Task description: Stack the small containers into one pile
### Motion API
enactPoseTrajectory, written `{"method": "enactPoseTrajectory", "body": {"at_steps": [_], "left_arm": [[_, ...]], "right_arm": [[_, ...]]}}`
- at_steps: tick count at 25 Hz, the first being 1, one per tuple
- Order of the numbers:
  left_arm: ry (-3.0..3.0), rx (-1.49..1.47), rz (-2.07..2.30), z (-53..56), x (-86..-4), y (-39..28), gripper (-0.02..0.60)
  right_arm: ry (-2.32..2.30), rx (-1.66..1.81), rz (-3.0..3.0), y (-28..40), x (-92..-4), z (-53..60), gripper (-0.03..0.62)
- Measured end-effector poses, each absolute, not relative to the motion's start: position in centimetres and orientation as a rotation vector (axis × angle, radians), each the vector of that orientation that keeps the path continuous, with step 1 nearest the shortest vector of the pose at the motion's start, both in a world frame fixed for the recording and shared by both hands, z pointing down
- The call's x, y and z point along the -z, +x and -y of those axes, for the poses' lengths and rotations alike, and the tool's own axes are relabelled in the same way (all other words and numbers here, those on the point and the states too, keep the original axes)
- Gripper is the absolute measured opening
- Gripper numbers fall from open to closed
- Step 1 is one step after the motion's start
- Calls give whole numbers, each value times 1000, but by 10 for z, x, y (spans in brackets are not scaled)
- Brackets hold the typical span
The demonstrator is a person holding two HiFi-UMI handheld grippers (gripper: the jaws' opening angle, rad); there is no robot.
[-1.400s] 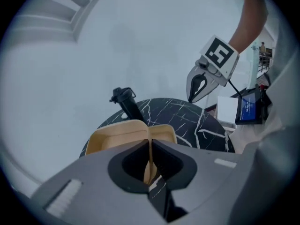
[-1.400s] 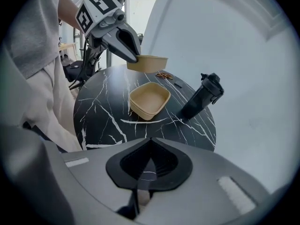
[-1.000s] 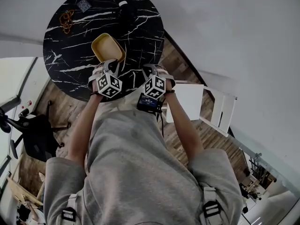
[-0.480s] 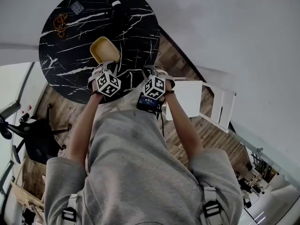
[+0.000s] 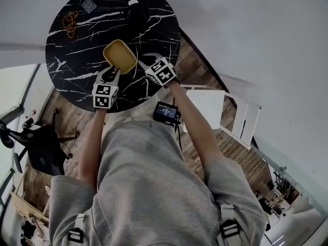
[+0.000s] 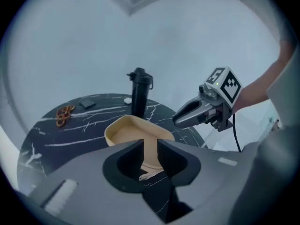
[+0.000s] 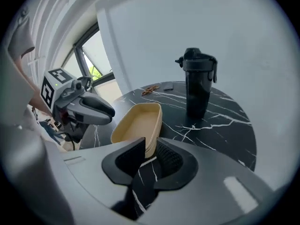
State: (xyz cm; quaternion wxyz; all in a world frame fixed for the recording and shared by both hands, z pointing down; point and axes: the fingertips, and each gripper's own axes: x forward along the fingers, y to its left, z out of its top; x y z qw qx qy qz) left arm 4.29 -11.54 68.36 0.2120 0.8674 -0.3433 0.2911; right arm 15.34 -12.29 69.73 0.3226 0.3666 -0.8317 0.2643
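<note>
Yellow container [image 5: 119, 55], open side up, on the round black table [image 5: 77, 50]. The left gripper [image 6: 150, 149] is clamped on its near long wall, so the long axis lies across those jaws. The right gripper [image 7: 149, 149] pinches one short end (the long axis points straight away from it). Neither hand is nearer.

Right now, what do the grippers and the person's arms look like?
Left gripper and right gripper: grey moulded bodies, dark jaws, each carrying a cube of black-and-white square markers. A black cable hangs from the right one. The person wears a grey short-sleeved top; forearms bare.
</note>
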Motion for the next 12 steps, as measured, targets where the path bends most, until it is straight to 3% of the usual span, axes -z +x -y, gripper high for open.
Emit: {"method": "enactPoseTrajectory", "body": {"at_steps": [6, 12], "left_arm": [[2258, -772, 1007, 125, -709, 19, 89], [2079, -606, 979, 128, -722, 21, 112]], "right_arm": [[911, -944, 2192, 127, -721, 151, 101], [858, -980, 2050, 122, -746, 152, 92]]}}
